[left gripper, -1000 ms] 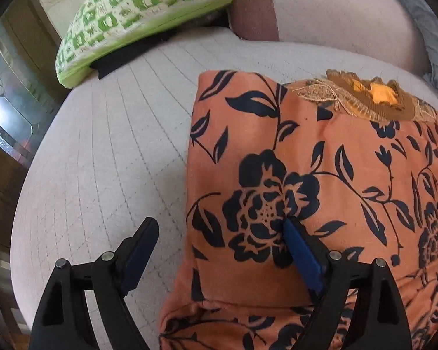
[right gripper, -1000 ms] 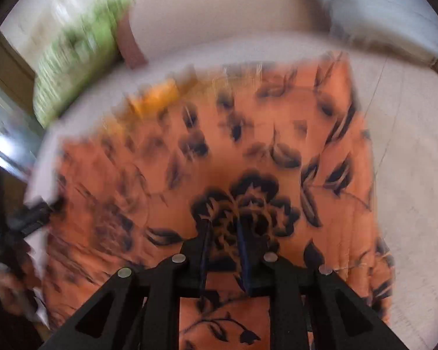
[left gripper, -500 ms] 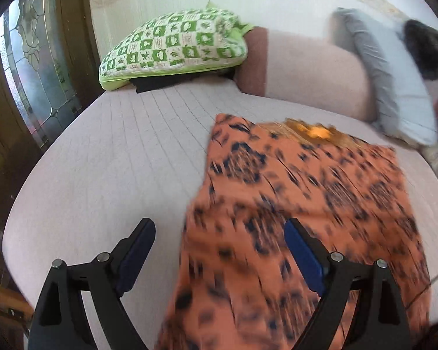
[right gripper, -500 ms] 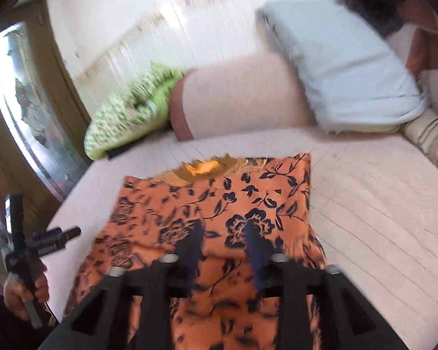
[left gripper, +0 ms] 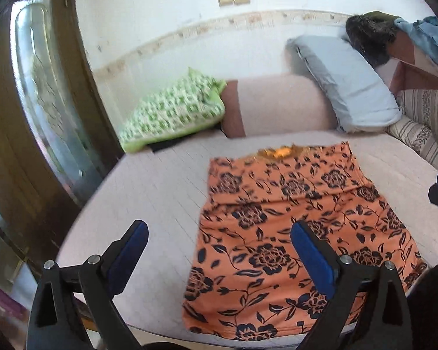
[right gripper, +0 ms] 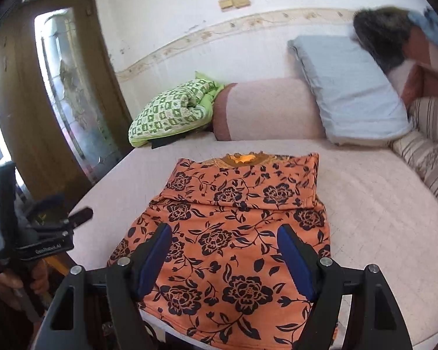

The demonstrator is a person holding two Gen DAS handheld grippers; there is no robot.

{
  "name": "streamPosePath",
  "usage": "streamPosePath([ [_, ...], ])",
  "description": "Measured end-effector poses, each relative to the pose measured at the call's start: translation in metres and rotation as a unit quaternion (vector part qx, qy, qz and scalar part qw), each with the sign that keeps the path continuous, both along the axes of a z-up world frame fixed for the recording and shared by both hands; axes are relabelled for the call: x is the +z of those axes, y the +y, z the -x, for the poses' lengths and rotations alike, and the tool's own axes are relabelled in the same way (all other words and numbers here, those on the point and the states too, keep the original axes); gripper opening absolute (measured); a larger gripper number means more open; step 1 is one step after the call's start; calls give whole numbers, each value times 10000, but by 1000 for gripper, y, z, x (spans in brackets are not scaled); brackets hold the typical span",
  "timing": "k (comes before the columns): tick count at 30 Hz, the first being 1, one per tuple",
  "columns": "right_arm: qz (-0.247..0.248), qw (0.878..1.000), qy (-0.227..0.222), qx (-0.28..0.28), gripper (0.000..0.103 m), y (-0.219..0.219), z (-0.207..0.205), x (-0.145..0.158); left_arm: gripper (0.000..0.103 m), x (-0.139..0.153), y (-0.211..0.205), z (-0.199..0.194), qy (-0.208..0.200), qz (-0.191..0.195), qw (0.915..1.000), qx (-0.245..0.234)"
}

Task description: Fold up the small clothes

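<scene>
So, quick rundown:
Garment: orange floral top (right gripper: pixel 233 233) lies folded on the pink bed (right gripper: pixel 373 204), top part doubled over, near the front edge.
Left hand-held gripper (left gripper: pixel 219 250): jaws wide apart, just been opening, nothing between them.
Right hand-held gripper (right gripper: pixel 224 250): jaws apart too, just been opening, off the cloth.
Background: green pillow (right gripper: pixel 172 113), blue pillow (right gripper: pixel 353 93).

Setting: home bedroom. Evidence: bed with pale quilted cover (right gripper: pixel 365 204); long pink bolster (right gripper: pixel 265 110); green patterned pillow (right gripper: pixel 172 113); pale blue pillow (right gripper: pixel 353 93); wooden wardrobe door with decorated glass panel (right gripper: pixel 70 87); wall with floral border strip (right gripper: pixel 219 29).
</scene>
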State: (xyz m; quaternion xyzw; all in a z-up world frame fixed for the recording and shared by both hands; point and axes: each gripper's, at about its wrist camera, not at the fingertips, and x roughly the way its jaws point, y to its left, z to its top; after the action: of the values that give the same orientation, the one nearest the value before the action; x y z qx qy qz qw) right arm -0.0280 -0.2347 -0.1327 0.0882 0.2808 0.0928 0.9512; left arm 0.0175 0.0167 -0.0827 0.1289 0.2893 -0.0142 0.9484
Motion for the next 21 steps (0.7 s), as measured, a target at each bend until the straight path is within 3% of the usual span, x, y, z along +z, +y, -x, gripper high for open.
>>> streamPosePath([
  [11, 257, 9988, -414, 68, 78, 32, 42, 38, 98, 31, 4, 21, -139, 285, 9993, 221],
  [21, 248, 9986, -457, 118, 78, 51, 49, 45, 98, 39, 14, 34, -149, 342, 9990, 242],
])
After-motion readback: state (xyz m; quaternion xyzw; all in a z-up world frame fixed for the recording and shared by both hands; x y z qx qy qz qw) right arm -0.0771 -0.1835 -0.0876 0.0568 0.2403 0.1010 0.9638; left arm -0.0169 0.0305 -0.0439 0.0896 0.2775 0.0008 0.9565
